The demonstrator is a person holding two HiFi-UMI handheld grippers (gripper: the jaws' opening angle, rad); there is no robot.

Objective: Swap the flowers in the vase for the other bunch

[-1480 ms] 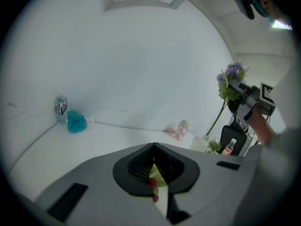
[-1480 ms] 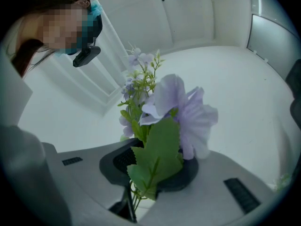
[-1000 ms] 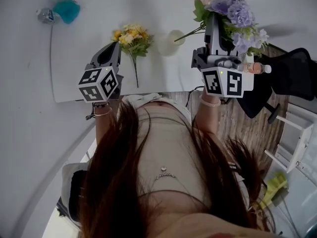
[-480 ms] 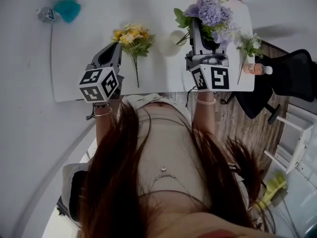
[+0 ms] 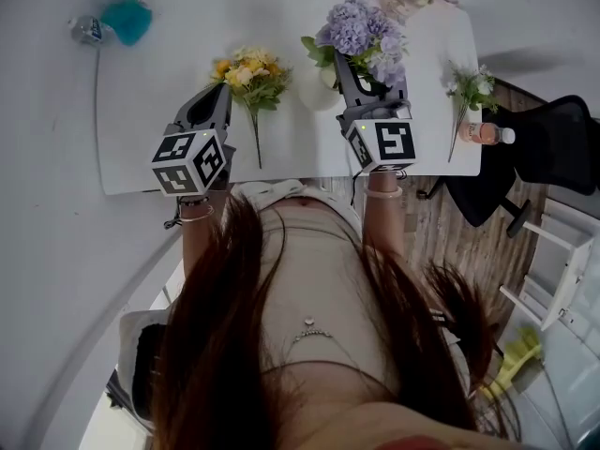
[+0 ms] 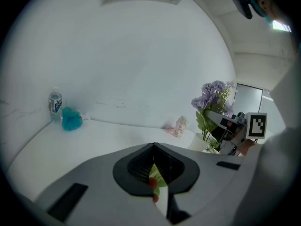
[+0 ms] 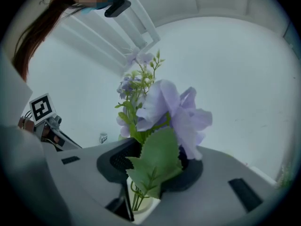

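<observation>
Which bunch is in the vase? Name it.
The purple bunch: its stems stand in the vase, while the yellow bunch and white sprig lie on the table.

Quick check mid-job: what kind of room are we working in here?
Probably an office or workroom rather than a home. A plain white table stands against a bare white wall, a black swivel chair sits on the wood-look floor, and a white rack stands to the side.

table (image 5: 131, 148): white | floor (image 5: 441, 223): wood planks | chair (image 5: 553, 139): black, right of table | walls (image 6: 117, 46): white | rack (image 5: 567, 270): possibly white shelving
</observation>
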